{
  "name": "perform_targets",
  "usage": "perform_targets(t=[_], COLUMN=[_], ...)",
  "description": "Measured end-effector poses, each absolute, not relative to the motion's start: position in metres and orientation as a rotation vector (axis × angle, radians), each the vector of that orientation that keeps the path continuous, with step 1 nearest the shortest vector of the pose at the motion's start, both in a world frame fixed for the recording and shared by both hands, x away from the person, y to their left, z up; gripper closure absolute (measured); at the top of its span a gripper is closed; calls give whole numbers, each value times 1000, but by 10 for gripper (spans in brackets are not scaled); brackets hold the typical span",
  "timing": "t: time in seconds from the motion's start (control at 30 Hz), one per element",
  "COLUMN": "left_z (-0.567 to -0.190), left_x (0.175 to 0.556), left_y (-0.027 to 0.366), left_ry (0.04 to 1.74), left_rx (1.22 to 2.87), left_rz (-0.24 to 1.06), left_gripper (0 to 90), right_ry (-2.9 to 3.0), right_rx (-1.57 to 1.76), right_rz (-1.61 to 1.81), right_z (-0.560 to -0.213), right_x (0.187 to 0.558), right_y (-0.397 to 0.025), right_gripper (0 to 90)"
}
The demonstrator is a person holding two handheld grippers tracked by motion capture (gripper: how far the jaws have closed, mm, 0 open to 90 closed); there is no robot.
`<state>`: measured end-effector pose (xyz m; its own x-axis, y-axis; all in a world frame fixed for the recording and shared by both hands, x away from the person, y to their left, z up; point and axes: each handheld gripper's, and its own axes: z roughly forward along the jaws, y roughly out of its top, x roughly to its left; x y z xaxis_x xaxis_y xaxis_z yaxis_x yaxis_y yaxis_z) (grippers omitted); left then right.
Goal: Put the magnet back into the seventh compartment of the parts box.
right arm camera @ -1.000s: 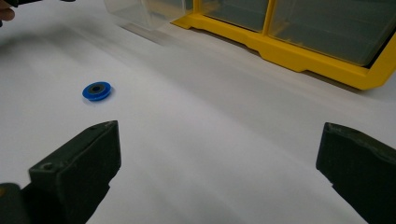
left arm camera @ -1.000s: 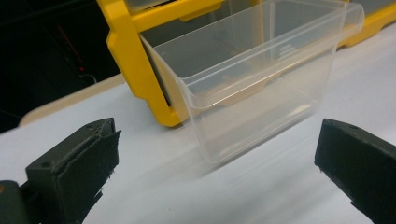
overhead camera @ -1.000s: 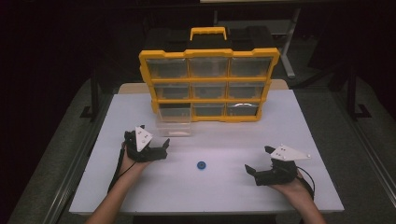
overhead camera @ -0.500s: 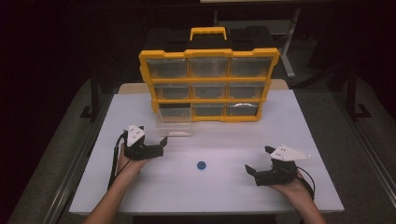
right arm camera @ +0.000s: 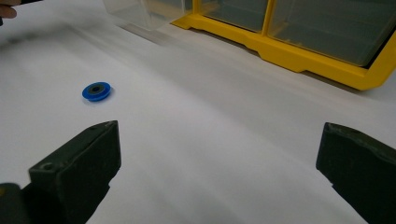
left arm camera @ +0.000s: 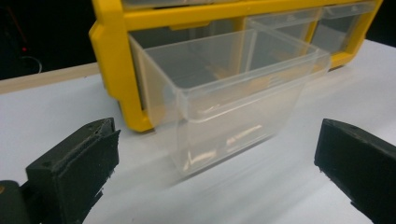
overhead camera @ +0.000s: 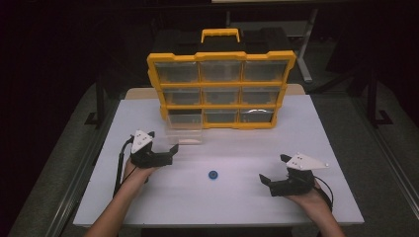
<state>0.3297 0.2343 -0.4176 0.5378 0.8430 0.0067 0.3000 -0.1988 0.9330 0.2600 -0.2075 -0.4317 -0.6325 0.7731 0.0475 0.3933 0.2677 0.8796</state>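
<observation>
Now our left gripper (overhead camera: 165, 154) has drawn back from the clear drawer (left arm camera: 224, 98), jaws wide and empty. The drawer sits pulled out, the blue disc (overhead camera: 213, 175) waits mid-table, and our right gripper (overhead camera: 272, 185) rests wide open

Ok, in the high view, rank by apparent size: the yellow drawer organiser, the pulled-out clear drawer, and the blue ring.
1. Yellow plastic drawer organiser, by far the largest.
2. Clear plastic drawer, pulled out at its lower left.
3. Small blue ring, smallest, though nearest the camera.

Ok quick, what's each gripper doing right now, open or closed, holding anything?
Left gripper: open, holding nothing, facing the pulled-out clear drawer.
Right gripper: open, holding nothing.
</observation>
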Motion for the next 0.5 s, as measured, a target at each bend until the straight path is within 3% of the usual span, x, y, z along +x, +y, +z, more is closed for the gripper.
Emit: perform_targets(t=[0.5], left_z=[-413], left_x=[316], left_y=[238], left_ry=[845], left_rx=[1754], left_rz=[584], left_gripper=[0], right_ry=[2146], right_rx=[1056], right_rz=[1319], right_z=[-431], right_x=[259], right_y=[-210], right_gripper=[0])
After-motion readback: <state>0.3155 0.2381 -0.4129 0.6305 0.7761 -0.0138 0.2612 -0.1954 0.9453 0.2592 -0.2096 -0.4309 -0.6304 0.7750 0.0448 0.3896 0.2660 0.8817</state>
